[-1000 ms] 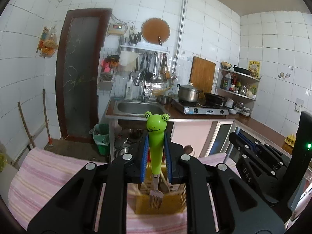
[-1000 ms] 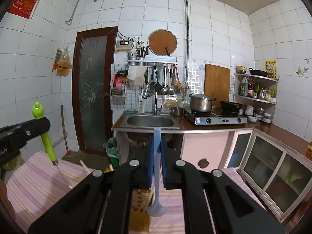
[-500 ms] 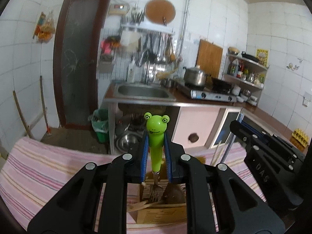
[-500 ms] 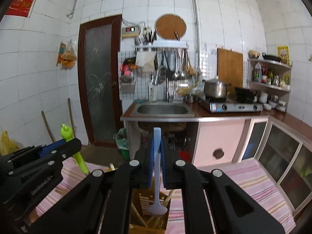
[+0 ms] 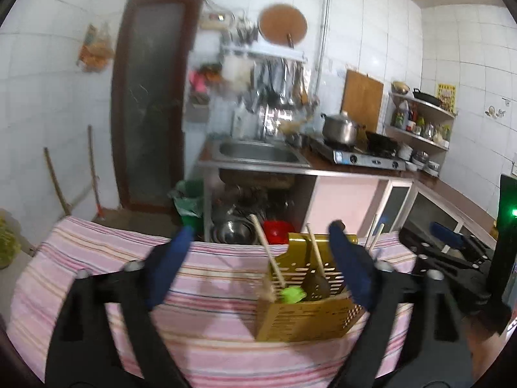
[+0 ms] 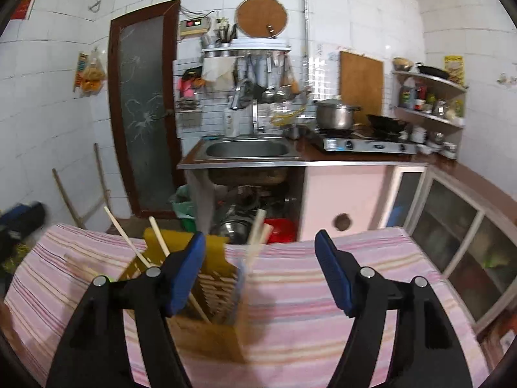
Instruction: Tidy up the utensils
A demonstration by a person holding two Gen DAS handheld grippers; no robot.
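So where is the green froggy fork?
In the left wrist view the frog fork stands head-up inside the yellow utensil holder on the striped cloth, between a wooden chopstick and a dark ladle.

Both tongs opening, empty, angled slightly downward

The left tongs (image 5: 258, 265) are spreading wide, their blue pads (image 5: 166, 266) standing far apart and gripping nothing. The right tongs (image 6: 260, 274) are opening too, blue pads (image 6: 334, 278) parting with nothing pressed between them. In the left wrist view, the right tongs are showing at the right edge.
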